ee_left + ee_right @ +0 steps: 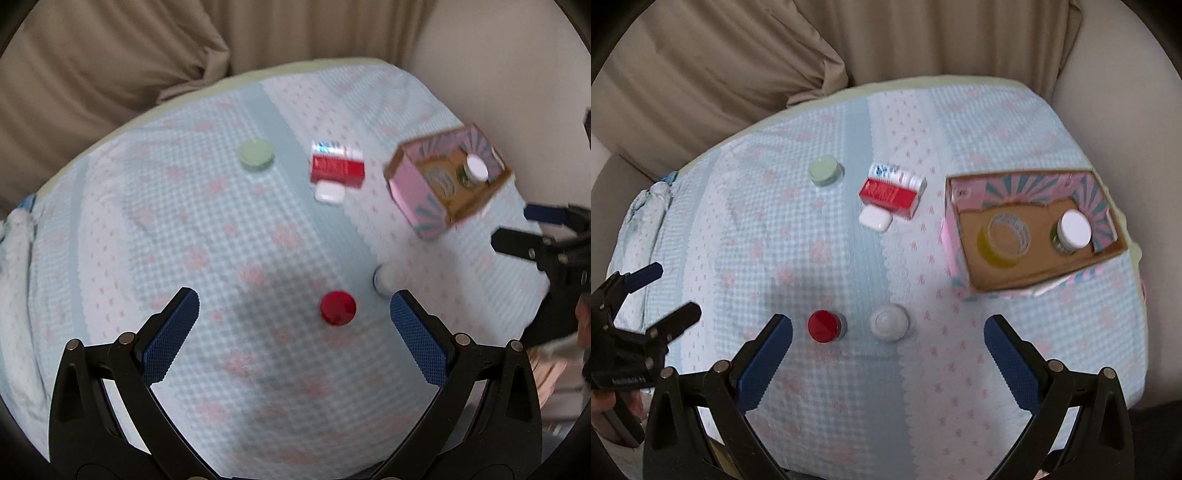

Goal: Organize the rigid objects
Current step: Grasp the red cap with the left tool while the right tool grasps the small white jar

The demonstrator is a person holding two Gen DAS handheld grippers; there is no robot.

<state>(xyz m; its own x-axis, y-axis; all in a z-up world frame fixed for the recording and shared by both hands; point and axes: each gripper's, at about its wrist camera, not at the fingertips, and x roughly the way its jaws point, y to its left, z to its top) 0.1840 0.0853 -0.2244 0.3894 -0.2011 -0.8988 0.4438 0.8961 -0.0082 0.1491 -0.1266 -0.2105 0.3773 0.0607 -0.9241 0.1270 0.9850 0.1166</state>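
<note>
Left gripper [294, 314]: released, empty; red-capped jar [337, 308] on the cloth [229, 236] just ahead, between its fingers, untouched. Right gripper [888, 336]: released, empty; white-capped jar [889, 322] ahead between its fingers, beside the red one. Cardboard box [997, 275], far right: holds tape roll [1006, 236] and white-lidded bottle [1073, 229].

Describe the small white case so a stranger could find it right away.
On the blue checked cloth, look left of the open cardboard box to the red packet. The small white case lies touching the packet's near edge. It is the only rounded-rectangle white item; the other loose pieces are round.
</note>
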